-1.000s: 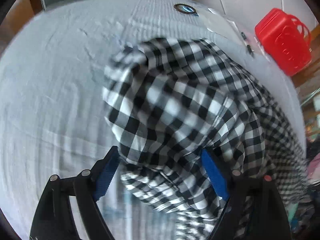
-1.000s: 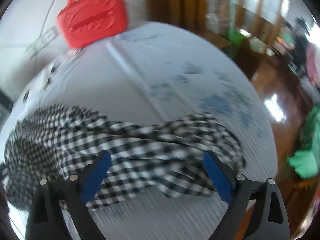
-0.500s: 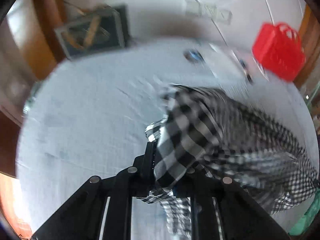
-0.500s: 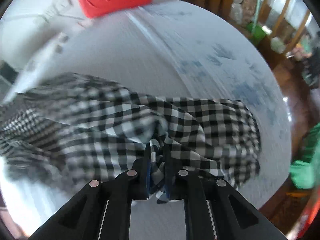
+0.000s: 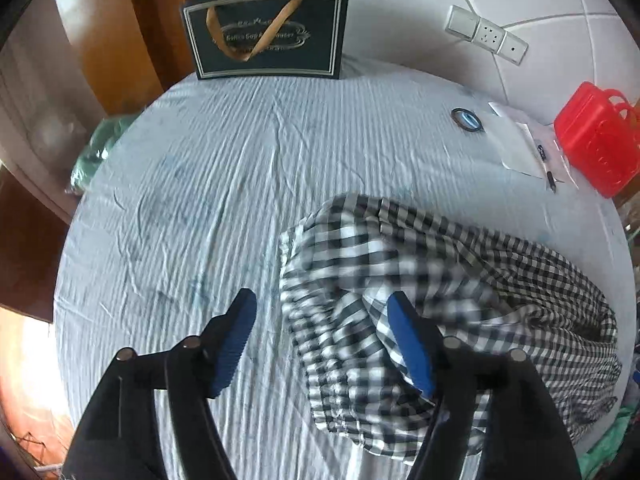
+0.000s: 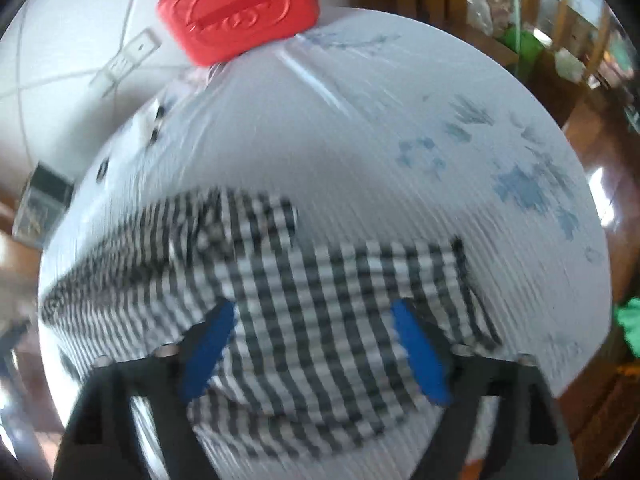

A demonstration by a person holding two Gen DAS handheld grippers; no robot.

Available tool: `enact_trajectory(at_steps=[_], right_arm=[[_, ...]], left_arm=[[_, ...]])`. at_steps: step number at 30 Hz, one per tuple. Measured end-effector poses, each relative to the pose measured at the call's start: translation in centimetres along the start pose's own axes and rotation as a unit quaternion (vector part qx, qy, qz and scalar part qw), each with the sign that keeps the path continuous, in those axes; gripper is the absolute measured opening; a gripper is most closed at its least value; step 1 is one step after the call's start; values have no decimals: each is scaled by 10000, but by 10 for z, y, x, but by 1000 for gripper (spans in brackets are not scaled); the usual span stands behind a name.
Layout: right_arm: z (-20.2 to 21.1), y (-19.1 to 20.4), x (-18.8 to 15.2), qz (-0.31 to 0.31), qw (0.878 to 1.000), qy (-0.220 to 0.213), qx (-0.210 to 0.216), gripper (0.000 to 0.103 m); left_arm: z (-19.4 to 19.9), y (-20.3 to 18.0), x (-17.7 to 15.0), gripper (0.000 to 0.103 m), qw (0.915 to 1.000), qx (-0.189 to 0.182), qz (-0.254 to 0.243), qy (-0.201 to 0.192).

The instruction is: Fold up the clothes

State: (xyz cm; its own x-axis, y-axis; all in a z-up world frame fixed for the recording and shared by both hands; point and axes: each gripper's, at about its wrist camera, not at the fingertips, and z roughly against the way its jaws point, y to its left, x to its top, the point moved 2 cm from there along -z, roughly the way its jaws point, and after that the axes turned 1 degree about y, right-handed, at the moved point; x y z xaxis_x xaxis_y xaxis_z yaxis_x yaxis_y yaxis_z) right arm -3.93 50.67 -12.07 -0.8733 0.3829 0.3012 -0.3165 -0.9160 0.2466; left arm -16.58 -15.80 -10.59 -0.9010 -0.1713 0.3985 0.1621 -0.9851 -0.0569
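A black-and-white checked garment [image 5: 420,292] lies bunched on a round table with a pale blue cloth [image 5: 240,184]. In the left wrist view my left gripper [image 5: 322,312] is open, its blue pads apart above the garment's left edge, holding nothing. In the right wrist view the same garment [image 6: 304,276] lies spread across the near half of the table, blurred by motion. My right gripper [image 6: 316,320] is open just above it, with the cloth showing between the pads.
A red plastic basket [image 5: 596,140] stands at the table's far right edge, also in the right wrist view [image 6: 240,8]. A dark gift bag [image 5: 266,32] stands at the back. Papers and a pen [image 5: 536,152] and a small ring [image 5: 466,119] lie near the basket.
Half a second ago both grippers were shut on the garment. Both have now opened and let it drop onto the table, and both have drawn back a little.
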Motion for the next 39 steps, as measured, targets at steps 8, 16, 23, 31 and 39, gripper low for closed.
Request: enact_trajectory(at_steps=[8, 16, 23, 31, 39], right_arm=[[-82, 30, 36, 87, 9987, 495, -98, 90], [-108, 72, 45, 1184, 9858, 896, -785, 4], [-40, 62, 157, 1137, 9782, -793, -1546, 67], [-52, 43, 166, 650, 9906, -590, -1045, 79], [-76, 1, 137, -234, 9981, -144, -558, 79]], left_arm=[[-28, 20, 1, 68, 9994, 204, 242, 169], [-74, -5, 4, 68, 9989, 273, 1, 370], [-100, -26, 23, 68, 9978, 454, -154, 468], [-72, -9, 40, 68, 9991, 149, 324, 236], [-79, 4, 44, 70, 9982, 239, 495, 237]])
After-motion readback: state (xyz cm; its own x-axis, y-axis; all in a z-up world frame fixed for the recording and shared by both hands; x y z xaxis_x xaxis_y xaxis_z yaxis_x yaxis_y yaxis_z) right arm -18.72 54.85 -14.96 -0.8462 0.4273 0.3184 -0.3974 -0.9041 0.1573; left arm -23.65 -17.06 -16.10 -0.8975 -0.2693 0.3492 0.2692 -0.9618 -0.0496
